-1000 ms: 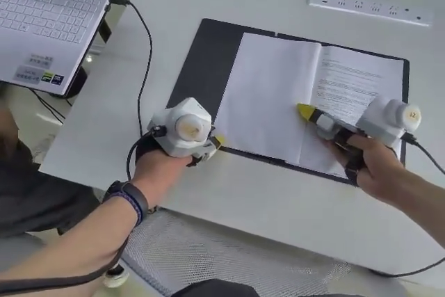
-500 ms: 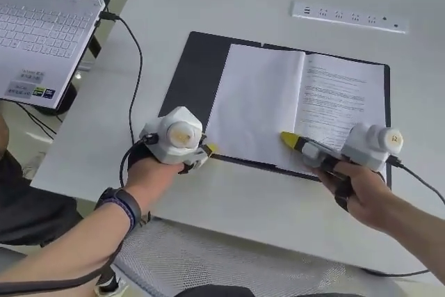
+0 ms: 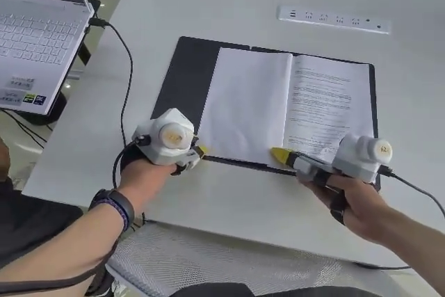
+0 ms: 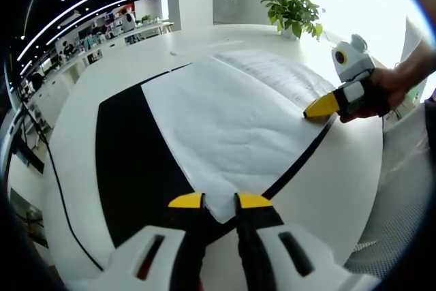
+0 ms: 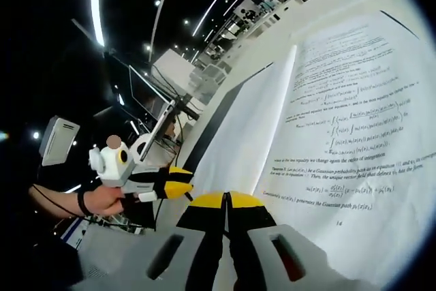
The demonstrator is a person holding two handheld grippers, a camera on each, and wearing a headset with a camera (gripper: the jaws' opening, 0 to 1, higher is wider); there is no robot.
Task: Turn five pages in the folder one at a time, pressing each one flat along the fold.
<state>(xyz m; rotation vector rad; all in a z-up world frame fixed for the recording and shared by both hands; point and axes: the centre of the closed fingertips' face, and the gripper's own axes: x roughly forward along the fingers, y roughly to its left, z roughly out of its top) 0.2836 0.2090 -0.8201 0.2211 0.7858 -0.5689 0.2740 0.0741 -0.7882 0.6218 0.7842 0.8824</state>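
Two pages are lying open in the folder (image 3: 179, 81) on the white table (image 3: 222, 5): a blank page (image 3: 247, 106) left of the fold (image 3: 288, 102), a printed page (image 3: 328, 102) right of it. The right gripper (image 3: 280, 156), clenched on nothing, is resting its tips at the fold's near end, seemingly flattening it. The left gripper (image 3: 199, 151), jaws slightly parted, is hovering by the blank page's near corner, probably guarding it.

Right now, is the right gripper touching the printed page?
Cannot tell. The left gripper view shows the right gripper at the printed page's bottom edge; contact or gap unclear.
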